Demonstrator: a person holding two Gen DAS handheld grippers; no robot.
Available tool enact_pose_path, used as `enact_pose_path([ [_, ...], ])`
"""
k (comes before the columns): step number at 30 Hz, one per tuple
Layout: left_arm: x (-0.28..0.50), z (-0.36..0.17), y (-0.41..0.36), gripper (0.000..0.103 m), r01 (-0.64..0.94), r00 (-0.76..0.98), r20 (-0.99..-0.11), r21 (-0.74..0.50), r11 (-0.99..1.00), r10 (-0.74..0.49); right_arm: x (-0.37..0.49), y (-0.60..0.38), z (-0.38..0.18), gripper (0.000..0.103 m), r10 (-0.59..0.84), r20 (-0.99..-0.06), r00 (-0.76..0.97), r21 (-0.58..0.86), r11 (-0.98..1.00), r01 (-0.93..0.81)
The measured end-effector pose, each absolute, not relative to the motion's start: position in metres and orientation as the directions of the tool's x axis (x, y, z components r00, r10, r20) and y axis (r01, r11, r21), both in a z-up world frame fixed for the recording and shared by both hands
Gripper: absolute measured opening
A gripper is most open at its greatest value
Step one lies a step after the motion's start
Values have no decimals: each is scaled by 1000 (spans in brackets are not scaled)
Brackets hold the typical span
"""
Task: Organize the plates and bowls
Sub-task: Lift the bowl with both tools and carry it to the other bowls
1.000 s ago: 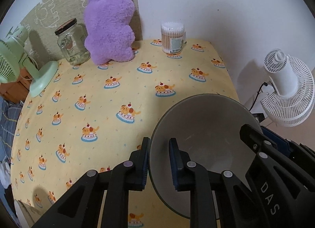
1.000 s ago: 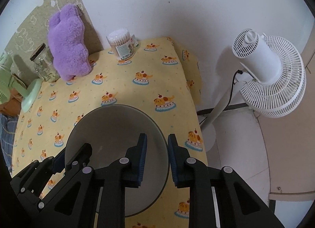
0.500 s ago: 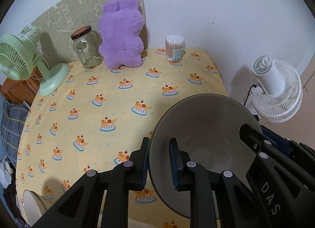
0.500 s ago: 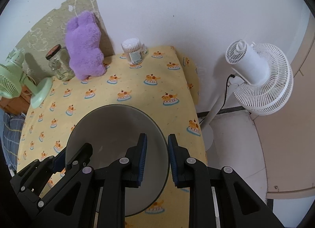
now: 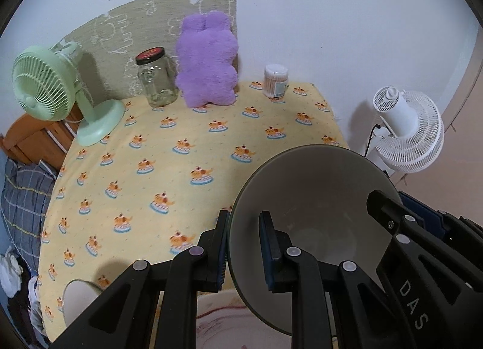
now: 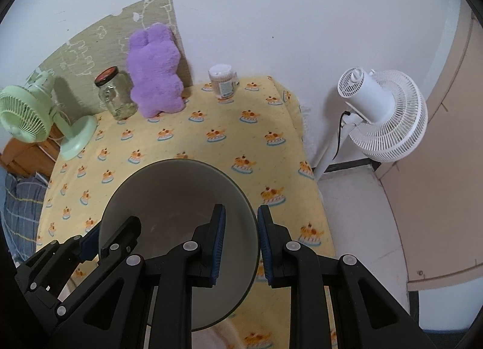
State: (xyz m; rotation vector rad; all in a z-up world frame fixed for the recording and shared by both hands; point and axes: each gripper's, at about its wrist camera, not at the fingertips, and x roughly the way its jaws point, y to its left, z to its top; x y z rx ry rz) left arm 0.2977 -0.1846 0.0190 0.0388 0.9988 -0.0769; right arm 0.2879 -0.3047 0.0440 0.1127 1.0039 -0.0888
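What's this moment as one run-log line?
left gripper: shut on rim | right gripper: shut on rim | round grey ceramic bowl: held above yellow patterned tablecloth

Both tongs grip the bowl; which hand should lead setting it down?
Probably left: the left tongs grip the bowl on the open tablecloth side; right tongs sit toward the edge.

Pretty sure I'm working in someone's bedroom here. There's a purple plush bunny [image 5: 208,59] on a table [image 5: 187,168] with a cartoon-cake cloth, a green desk fan [image 5: 48,89], and plaid bedding [image 5: 21,198] alongside.

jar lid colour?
Black rim with a red top on the glass jar; clearest in the left wrist view.
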Motion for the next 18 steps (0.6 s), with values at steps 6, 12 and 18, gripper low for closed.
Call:
enact_pose_path([
  [6,274,25,-145,17,80,537,-842,-15,997,-55,263,-268,53,25,-29,-842,539,43,992,122],
  [12,252,31,-109,17,73,541,-839,-23,997,-59,239,-225,60,25,-29,-837,547,38,993,110],
  [18,232,35,-73,17,67,551,-833,-20,998,-54,218,-186,65,25,-25,-830,557,35,995,97],
])
